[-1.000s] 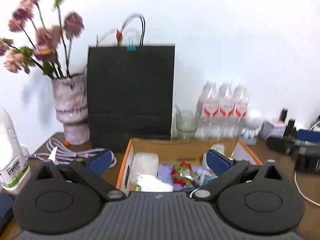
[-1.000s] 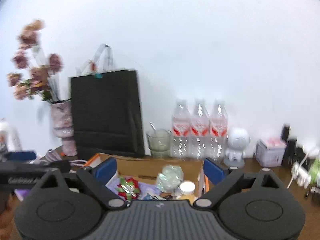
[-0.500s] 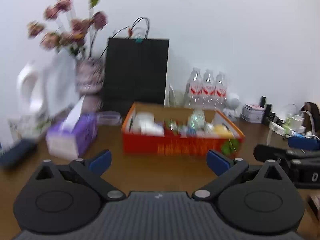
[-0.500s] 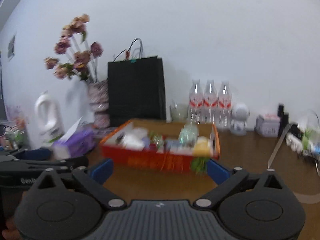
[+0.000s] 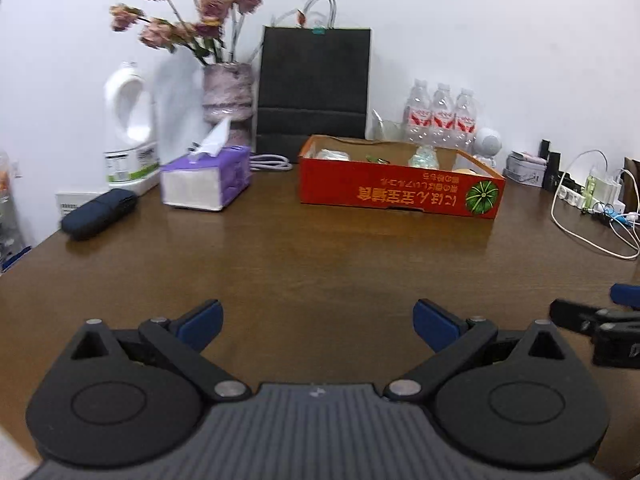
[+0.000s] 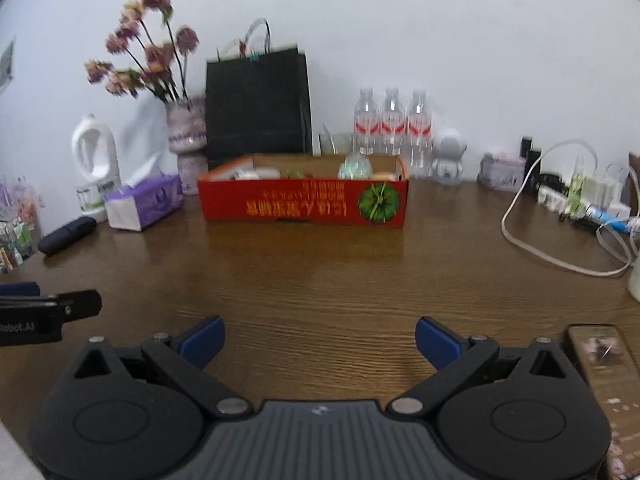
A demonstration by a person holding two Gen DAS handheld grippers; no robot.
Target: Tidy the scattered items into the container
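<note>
Both tongs apart, gripping nothing: left tongs [image 5: 318, 320], right tongs [image 6: 320, 338], low in frame over the brown tabletop [image 6: 320, 280]. Red cardboard box [image 6: 304, 202] sits upper centre, well apart from both, with small items [image 6: 355, 168] inside. Purple tissue box [image 6: 142, 200] left of it.

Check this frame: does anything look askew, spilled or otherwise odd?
Only one oddity: the red cardboard box sits with its printed lettering and pumpkin picture upside down. Nothing looks spilled; the left gripper and right gripper are open and empty.
</note>
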